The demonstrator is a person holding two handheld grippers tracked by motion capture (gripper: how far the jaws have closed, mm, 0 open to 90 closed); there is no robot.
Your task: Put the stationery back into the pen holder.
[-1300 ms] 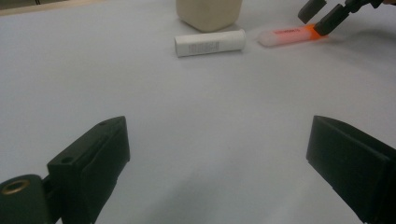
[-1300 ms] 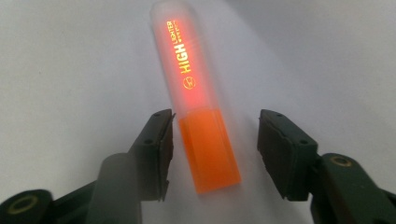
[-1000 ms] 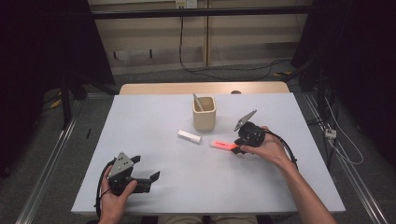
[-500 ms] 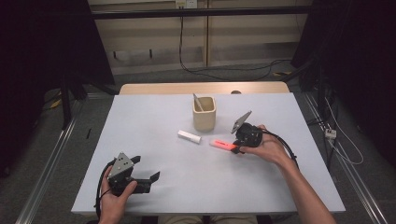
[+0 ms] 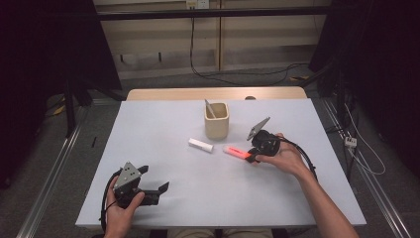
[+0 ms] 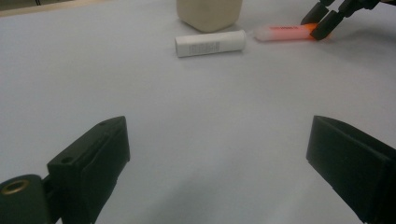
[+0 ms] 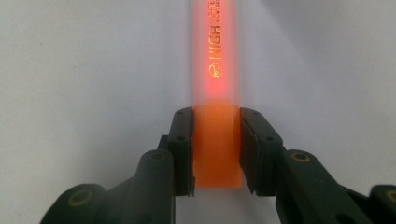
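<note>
marker far end: the orange marker (image 7: 215,93) runs off the top edge of the right gripper view; its print beyond "HIGH" is blurred.
cup top: the beige cup (image 6: 209,13) is cut by the top edge of the left gripper view.
cup contents: a thin stick (image 5: 210,109) leans inside the cup; its lower part is hidden, its kind too small to tell.
tube print: text on the white tube (image 6: 210,43) is too small to read.
table far edge: a small dark thing (image 5: 250,98) there is too small to tell.
</note>
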